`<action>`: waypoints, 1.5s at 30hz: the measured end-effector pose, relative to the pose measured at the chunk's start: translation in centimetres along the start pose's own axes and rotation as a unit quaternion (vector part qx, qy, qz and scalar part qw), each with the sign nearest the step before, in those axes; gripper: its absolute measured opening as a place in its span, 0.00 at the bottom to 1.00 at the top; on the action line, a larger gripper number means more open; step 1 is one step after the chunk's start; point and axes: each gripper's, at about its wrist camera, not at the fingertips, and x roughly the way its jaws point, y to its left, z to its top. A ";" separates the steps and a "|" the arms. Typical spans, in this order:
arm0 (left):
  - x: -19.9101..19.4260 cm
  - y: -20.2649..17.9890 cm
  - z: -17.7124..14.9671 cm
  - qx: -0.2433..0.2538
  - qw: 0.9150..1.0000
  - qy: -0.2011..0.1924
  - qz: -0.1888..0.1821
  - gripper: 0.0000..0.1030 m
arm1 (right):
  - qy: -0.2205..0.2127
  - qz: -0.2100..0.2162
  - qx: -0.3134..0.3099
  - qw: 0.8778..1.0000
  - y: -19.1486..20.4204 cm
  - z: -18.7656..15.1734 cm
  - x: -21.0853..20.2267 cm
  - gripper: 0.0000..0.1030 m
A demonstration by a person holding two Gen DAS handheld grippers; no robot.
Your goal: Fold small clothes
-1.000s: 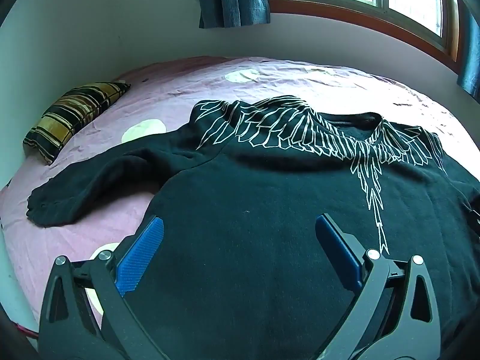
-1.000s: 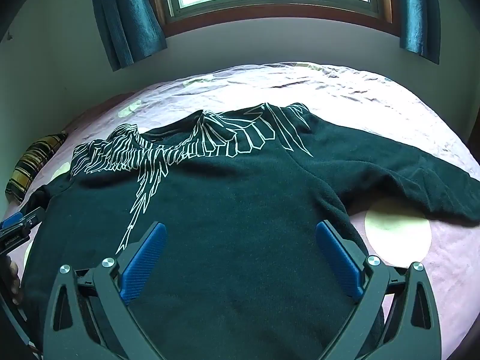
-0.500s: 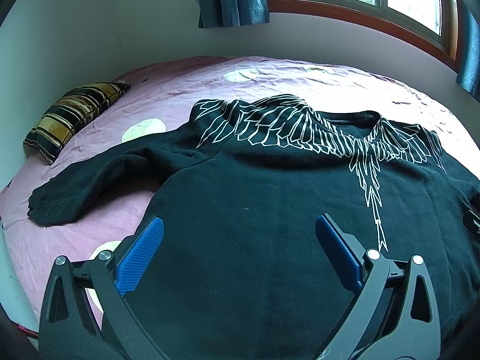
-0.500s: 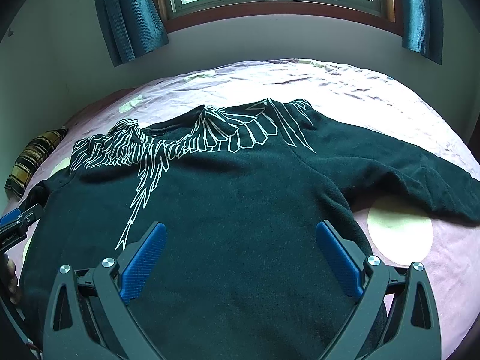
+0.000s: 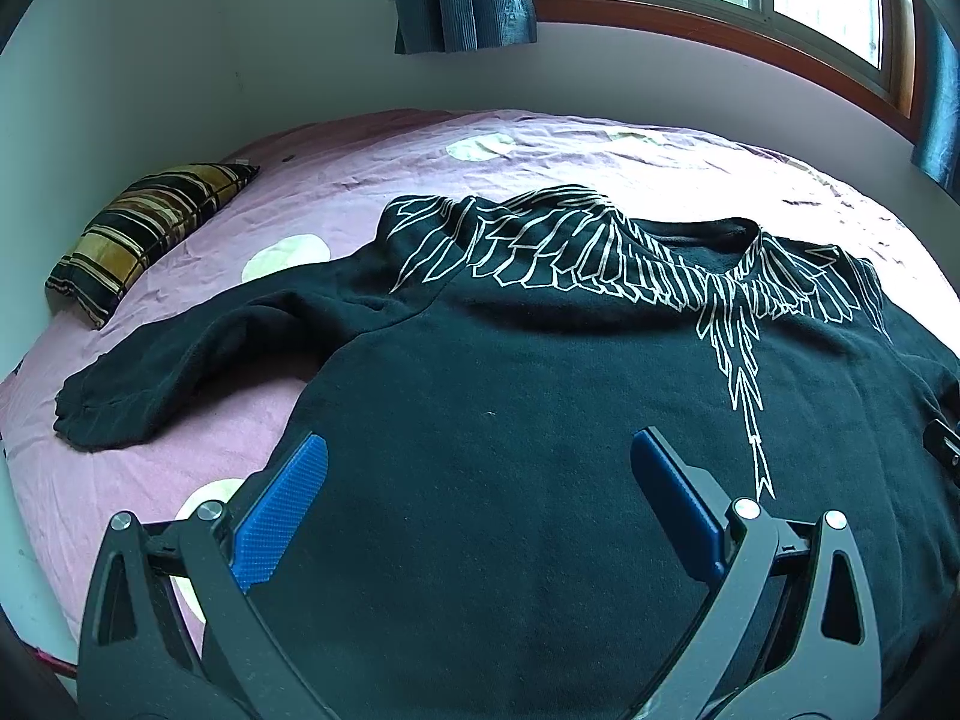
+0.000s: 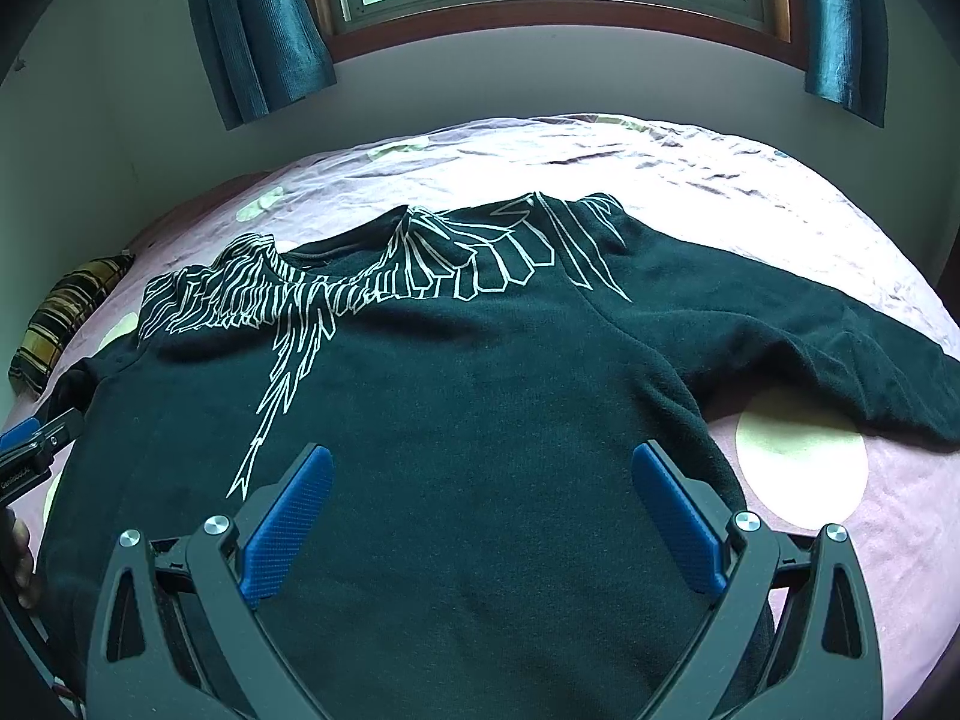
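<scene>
Both sets of blue-padded fingers are spread wide and grasp nothing: the left gripper [image 5: 477, 480] and right gripper [image 6: 480, 489] hover over the lower body of the black sweatshirt [image 5: 540, 420]. It lies face up on the pink bed [image 5: 360, 192], sleeves spread outward, seemingly laid flat so folding can start. A striped pillow [image 5: 144, 228] sits well apart at the bed's left edge.

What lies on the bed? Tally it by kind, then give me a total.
Black sweatshirt: 1
Striped pillow: 1
Total: 2, both lying on the pink sheet.
The left gripper and right gripper hover open above the sweatshirt, holding nothing.
</scene>
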 end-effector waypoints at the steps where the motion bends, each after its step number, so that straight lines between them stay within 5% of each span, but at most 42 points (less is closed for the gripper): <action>1: 0.0 -0.1 -0.1 0.000 1.000 0.000 0.000 0.98 | -0.001 0.000 0.001 1.000 0.0 0.0 0.0 0.96; 45: -0.1 -0.7 -0.4 0.003 1.000 0.004 -0.001 0.98 | 0.010 0.013 0.008 1.000 -0.7 0.2 0.2 0.96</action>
